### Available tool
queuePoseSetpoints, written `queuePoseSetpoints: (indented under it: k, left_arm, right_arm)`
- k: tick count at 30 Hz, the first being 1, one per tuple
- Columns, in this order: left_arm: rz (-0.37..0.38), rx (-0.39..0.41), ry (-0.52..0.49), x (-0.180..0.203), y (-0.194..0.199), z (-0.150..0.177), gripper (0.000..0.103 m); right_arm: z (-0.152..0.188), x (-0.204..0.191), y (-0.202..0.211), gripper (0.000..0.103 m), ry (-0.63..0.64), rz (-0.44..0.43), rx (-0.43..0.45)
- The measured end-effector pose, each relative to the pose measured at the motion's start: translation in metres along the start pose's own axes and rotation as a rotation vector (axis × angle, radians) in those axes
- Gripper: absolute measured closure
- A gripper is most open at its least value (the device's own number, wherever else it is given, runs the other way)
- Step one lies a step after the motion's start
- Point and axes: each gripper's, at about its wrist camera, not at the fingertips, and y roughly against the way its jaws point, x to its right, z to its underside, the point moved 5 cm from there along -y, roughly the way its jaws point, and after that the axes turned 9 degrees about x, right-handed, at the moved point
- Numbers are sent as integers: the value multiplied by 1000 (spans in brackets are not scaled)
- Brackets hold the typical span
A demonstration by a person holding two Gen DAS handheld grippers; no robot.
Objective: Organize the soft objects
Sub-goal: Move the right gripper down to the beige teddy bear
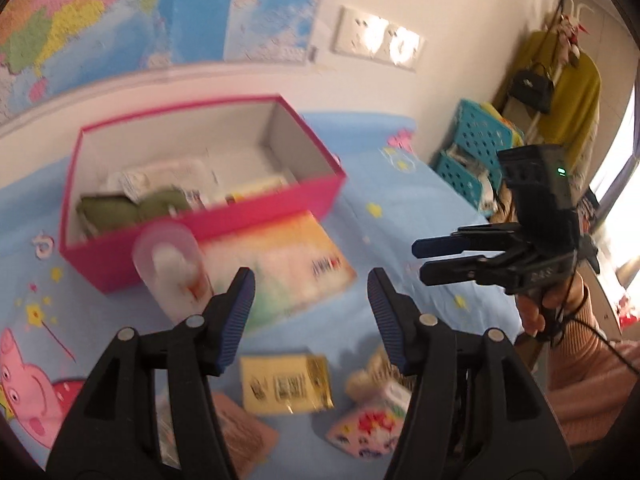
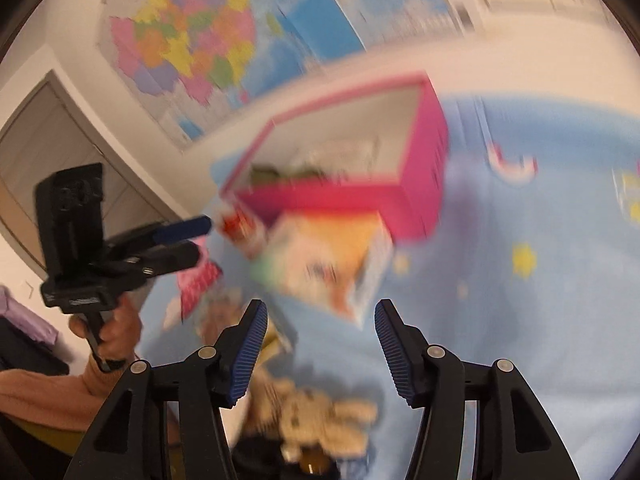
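An open pink box (image 1: 208, 216) stands on the blue cartoon bedsheet (image 1: 420, 208), with a green soft item (image 1: 132, 210) and white packs inside. In front of it lie a colourful tissue pack (image 1: 288, 264) and a clear bottle (image 1: 176, 276). Nearer lie a yellow packet (image 1: 286, 386), a beige plush (image 1: 370, 372), a small patterned pouch (image 1: 366, 432) and a pink cloth (image 1: 244, 436). My left gripper (image 1: 311, 312) is open and empty above them. My right gripper (image 2: 320, 344) is open and empty above the blurred sheet; the plush (image 2: 320, 416) lies under it. The box also shows there (image 2: 352, 196).
A wall map (image 1: 120, 16) hangs behind the bed. Blue crates (image 1: 476, 148) and a rack with a yellow garment (image 1: 572, 92) stand at the right. A door (image 2: 52, 140) shows in the right wrist view.
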Motion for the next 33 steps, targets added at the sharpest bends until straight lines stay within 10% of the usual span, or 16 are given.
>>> queuePoseSetpoints:
  k: [16,26,33]
  left_arm:
    - [77,-122,78,9,-11,60,43]
    - [105,-149,110,7,-14,69,43]
    - [122,-171,96,14,-18,74,43]
  right_arm:
    - [78,16,-29,41,-160,-80,-172]
    - [64,7,-17,92,-113,-71,-62]
    - [48,11,-6,94,-127,-60,14]
